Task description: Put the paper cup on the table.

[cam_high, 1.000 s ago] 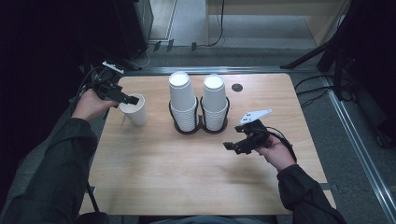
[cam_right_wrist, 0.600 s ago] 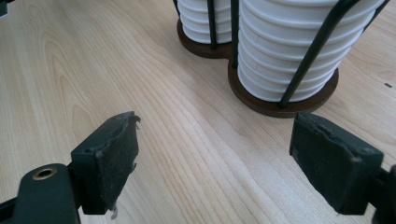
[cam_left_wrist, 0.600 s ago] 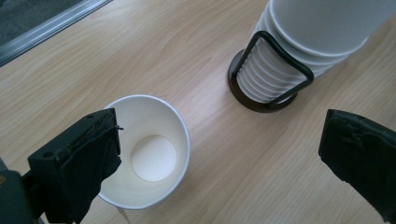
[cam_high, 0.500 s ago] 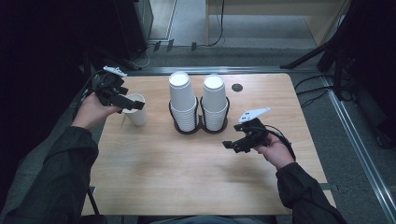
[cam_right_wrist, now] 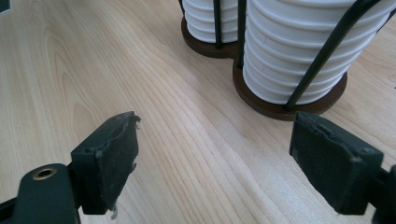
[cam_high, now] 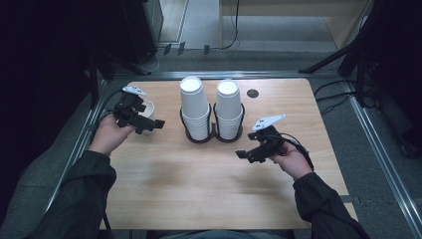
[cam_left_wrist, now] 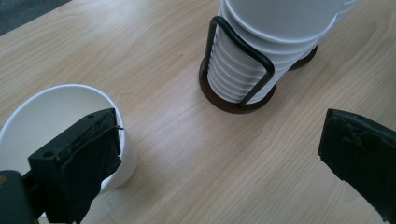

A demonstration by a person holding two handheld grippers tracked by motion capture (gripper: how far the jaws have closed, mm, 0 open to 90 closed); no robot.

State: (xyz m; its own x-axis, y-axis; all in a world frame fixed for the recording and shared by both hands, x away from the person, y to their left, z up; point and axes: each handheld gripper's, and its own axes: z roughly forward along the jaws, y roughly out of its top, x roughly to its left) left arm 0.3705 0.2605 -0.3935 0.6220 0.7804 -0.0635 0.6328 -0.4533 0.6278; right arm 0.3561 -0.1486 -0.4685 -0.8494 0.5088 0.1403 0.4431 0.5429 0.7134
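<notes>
A single white paper cup [cam_high: 148,109] stands upright on the table's left side. My left gripper [cam_high: 152,127] is open along its near side. In the left gripper view one jaw overlaps the mouth of the cup [cam_left_wrist: 56,112] and the other jaw stands far to the right, with bare wood between them at the left gripper [cam_left_wrist: 224,158]. Two tall stacks of white cups [cam_high: 194,107] [cam_high: 229,107] sit in a black wire holder [cam_high: 213,138] mid-table. My right gripper [cam_high: 245,155] is open and empty just right of the holder. Ahead of the right gripper [cam_right_wrist: 222,163] rises a cup stack [cam_right_wrist: 299,51].
The wooden table [cam_high: 189,189] has a small dark round cap [cam_high: 253,93] near its far edge. Metal rails [cam_high: 383,164] run along the floor beside the table. The holder's wire [cam_left_wrist: 243,70] and dark base [cam_right_wrist: 280,109] stand close to both grippers.
My left gripper has dropped a little toward the person, off the top of the cup to its near side. The cup, the stacks and the right gripper have hardly moved.
</notes>
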